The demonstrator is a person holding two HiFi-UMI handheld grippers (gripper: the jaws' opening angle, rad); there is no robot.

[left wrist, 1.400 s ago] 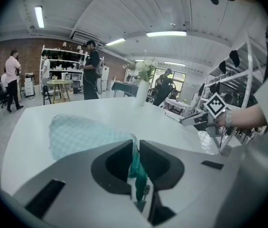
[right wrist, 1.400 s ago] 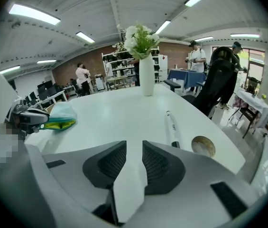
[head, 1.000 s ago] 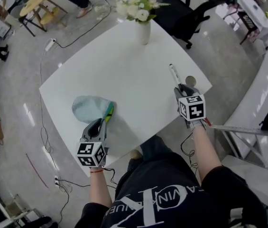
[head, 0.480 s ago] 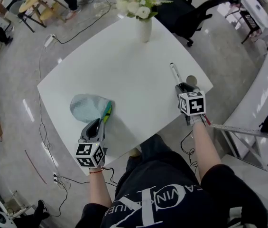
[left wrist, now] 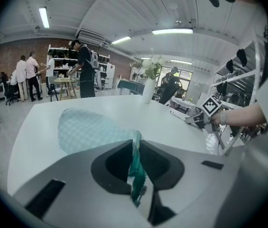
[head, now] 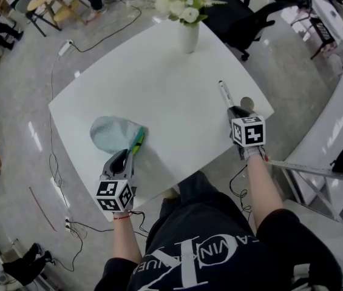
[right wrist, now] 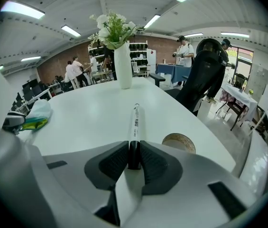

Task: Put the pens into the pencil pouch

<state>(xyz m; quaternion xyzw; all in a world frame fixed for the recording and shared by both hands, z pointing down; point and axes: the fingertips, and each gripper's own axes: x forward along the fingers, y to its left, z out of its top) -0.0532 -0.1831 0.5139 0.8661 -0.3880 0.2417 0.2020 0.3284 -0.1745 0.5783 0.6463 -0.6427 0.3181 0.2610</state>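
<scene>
- Left gripper (left wrist: pixel 134 148): its 2 grey jaws are pinched on the teal rim of the pencil pouch (left wrist: pixel 86 129), and the cloth is bunched into a thin fold between the pads.
- The pouch is soft, pale blue-green checked fabric. It lies slumped on the glossy white table (head: pixel 159 83), spreading ahead of those jaws and off to their left.
- A slim green-and-yellow pen (head: pixel 139 142) pokes out at the pouch mouth, just ahead and to the right of the left jaws in the head view.
- Right gripper (right wrist: pixel 134 151): jaws closing, with ribbed dark pads on either side of the black end of the white pen (right wrist: pixel 135 127). They look pressed against it.
- That pen is a smooth, narrow cylinder with dark print along its barrel. It lies flat on the table and runs straight ahead from between the right jaws.
- Just to the right of those jaws, beside the pen, a round tan ring (right wrist: pixel 178 142) lies flat.
- Well ahead of the right jaws, 1 tall, smooth white vase (right wrist: pixel 123 65) stands upright, holding white flowers (right wrist: pixel 111 27).
</scene>
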